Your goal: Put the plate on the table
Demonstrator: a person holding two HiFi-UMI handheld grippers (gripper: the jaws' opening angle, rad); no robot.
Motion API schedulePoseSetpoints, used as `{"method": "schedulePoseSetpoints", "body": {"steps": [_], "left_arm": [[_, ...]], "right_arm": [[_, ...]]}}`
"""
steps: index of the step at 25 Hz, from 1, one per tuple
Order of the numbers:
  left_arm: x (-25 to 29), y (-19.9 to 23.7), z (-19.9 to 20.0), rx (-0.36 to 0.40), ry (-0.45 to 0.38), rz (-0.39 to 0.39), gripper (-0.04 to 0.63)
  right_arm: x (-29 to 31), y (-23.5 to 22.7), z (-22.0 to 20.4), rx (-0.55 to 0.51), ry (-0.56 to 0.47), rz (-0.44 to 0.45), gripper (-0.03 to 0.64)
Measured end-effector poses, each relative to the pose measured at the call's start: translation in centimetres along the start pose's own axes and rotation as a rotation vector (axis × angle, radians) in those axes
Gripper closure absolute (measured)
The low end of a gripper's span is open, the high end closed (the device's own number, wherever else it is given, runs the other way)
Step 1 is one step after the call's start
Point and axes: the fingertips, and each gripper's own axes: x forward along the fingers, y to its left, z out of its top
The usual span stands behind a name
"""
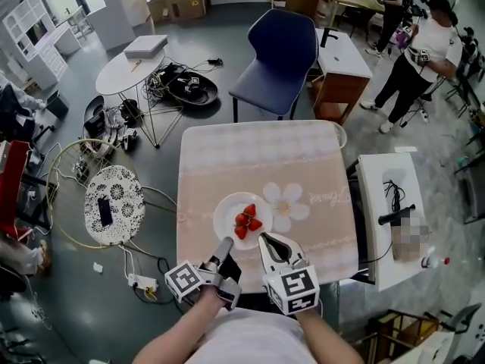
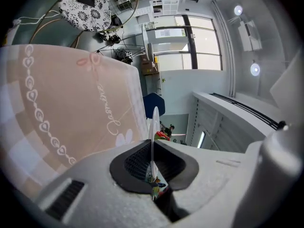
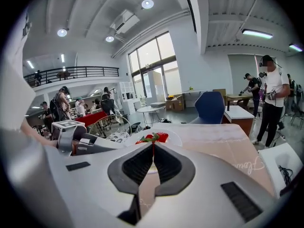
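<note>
Left tongs [image 1: 226, 244] and right tongs [image 1: 263, 238] side by side over the near edge of the table [image 1: 220, 158]; tabletop under a pink cloth [image 1: 318, 226] with a white flower print; beyond the far edge, blue chair [image 1: 276, 51], lower legs cut off by the tabletop. On the near half of the table, white plate [image 1: 226, 212]; cannot tell whether resting on the cloth or held just above it; near rim hidden under the left jaws in the head view. On the plate, strawberries [image 1: 247, 220] in a small heap; count hard to make out. Grips the plate's near rim with the left tongs, turned on its side; jaws closed down to the thickness of the rim; plate edge-on between the pads in the left gripper view. Holds the right tongs at the plate's near right rim; touching or not, cannot tell; jaws pressed together at the tips, nothing between them.
</note>
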Motion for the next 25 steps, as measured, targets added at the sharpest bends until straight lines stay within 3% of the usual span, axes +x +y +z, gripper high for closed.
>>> {"method": "schedulePoseSetpoints", "body": {"steps": [3,11,25], "left_arm": [[1.3,1.6,0.7,0.034,0.068,0.019,0.578],[4.0,4.5,1.1,0.026,0.215,0.042,0.578],[7.7,7.8,-0.4,0.056,0.325,0.101,0.577]], "right_arm": [[1.3,-0.5,-0.4,0.012,0.014,-0.037,0.612],[3.3,-1.3,-1.5,0.058,0.068,-0.115,0.612],[4.6,-4.3,-3.6,0.115,0.094,-0.170,0.612]]}}
